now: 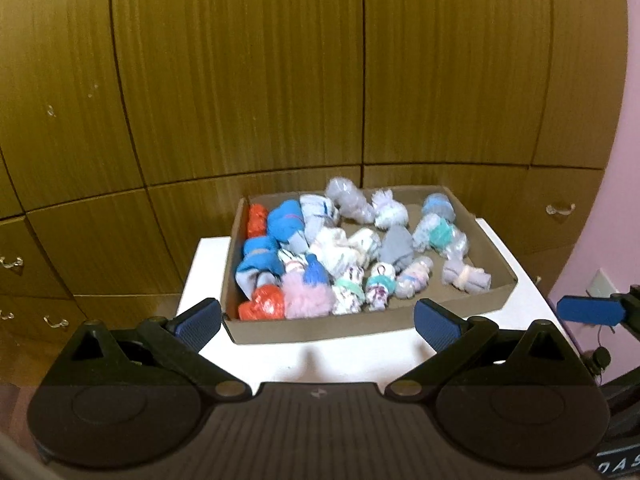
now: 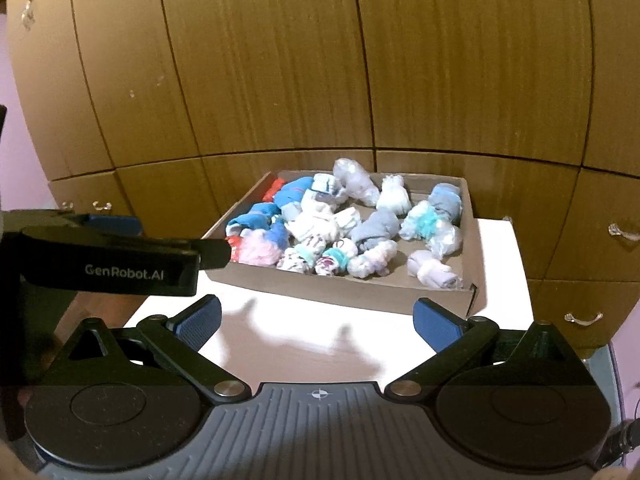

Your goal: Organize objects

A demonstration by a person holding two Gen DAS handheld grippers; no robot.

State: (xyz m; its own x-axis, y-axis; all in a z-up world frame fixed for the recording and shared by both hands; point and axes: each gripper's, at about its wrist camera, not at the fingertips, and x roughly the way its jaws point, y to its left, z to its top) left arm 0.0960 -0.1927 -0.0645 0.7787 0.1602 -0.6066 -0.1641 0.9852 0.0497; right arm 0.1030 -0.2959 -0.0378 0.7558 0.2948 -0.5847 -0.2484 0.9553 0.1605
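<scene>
Wood-panelled cupboards back a white desk (image 1: 348,360) that carries a cardboard box (image 1: 320,330) of rolled sock bundles (image 1: 352,256). Both claws are released and hold nothing. From the left claw (image 1: 318,322) the box lies at twelve o'clock, its long side crosswise; from the right claw (image 2: 318,322) it sits slightly farther, so the left seems nearer.

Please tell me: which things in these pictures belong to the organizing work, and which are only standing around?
Belong to the job:
- rolled sock bundles
- cardboard box that holds them
- left gripper, open
- right gripper, open

Only standing around:
- white table under the box
- wooden cabinet doors behind
- pink wall
</scene>
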